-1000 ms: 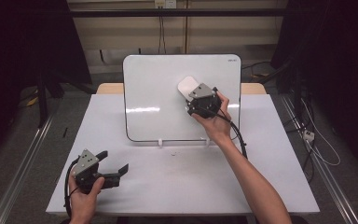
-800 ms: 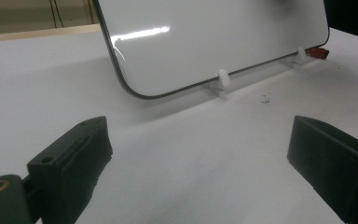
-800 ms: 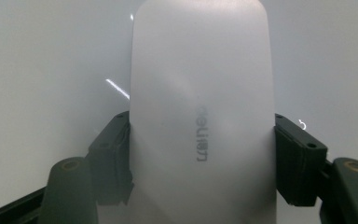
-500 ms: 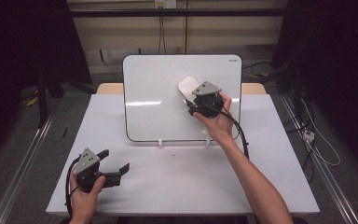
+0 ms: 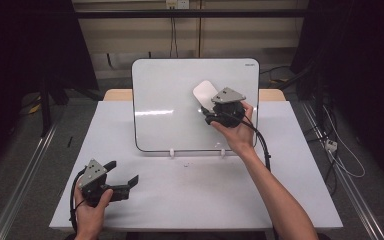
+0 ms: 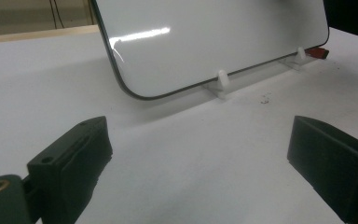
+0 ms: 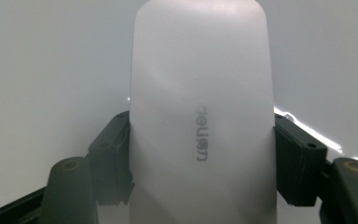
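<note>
Against the upper right part of the upright whiteboard (image 5: 180, 105), a white eraser (image 5: 204, 93) lies flat on the board's face, clamped at its two long sides by the jaws of the right gripper (image 5: 209, 111). The board stands in small white clips (image 6: 222, 79) at the far side of the white table (image 5: 205, 200). Near the table's front left corner, well apart from the board, the left gripper (image 5: 125, 174) rests low with its jaws spread wide and nothing between them.

A white surface (image 5: 290, 200) carries two small white clips (image 6: 222, 79) near its far edge, with a tiny dark speck (image 6: 264, 99) just in front of them. A red object (image 6: 318, 52) (mostly hidden) lies toward the far right corner. Cables (image 5: 342, 155) trail across the floor (image 5: 25, 145).
</note>
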Motion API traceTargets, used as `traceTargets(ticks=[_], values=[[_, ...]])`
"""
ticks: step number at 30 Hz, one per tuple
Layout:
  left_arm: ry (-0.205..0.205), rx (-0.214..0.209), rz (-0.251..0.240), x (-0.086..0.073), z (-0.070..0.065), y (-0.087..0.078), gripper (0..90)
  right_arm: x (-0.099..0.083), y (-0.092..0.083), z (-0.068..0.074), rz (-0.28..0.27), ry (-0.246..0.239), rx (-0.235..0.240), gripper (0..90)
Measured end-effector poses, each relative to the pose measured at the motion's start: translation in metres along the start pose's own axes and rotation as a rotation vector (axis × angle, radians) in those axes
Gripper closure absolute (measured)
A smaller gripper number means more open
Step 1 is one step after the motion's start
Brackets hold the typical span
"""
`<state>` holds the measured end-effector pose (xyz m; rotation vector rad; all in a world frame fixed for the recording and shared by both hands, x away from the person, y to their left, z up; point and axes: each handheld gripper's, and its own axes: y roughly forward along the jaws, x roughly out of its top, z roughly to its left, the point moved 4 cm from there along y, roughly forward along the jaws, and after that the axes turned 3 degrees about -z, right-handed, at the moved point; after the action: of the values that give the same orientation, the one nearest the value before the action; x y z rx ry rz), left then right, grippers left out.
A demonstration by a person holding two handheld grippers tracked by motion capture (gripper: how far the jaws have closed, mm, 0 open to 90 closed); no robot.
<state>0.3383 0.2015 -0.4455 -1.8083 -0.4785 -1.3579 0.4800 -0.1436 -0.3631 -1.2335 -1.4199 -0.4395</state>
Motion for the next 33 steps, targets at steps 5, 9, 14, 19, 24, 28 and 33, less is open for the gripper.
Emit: traceTargets(ticks=[5, 9, 14, 19, 24, 28, 33], values=[[0.002, 0.000, 0.002, -0.001, 0.000, 0.000, 5.8, -0.002, -0.005, -0.003, -0.022, 0.022, 0.012, 31.3], [-0.009, -0.001, 0.011, -0.003, 0.002, 0.000, 5.8, -0.002, -0.010, -0.005, -0.037, 0.029, 0.011, 31.3], [-0.011, 0.000, 0.002, -0.002, 0.002, 0.000, 5.8, -0.002, -0.014, -0.009, -0.053, 0.057, 0.012, 31.4], [-0.013, 0.002, 0.003, -0.002, 0.002, -0.001, 5.8, -0.003, -0.020, -0.011, -0.060, 0.046, 0.003, 31.3], [-0.009, 0.001, 0.005, -0.001, 0.004, 0.002, 5.8, -0.006, -0.028, -0.014, -0.083, 0.057, 0.000, 31.3], [-0.002, -0.005, 0.008, 0.000, 0.002, 0.003, 5.8, -0.010, -0.031, -0.015, -0.083, 0.068, -0.001, 31.3], [-0.002, -0.003, 0.003, 0.001, 0.002, 0.004, 5.8, -0.014, -0.039, -0.017, -0.086, 0.073, -0.006, 31.3]])
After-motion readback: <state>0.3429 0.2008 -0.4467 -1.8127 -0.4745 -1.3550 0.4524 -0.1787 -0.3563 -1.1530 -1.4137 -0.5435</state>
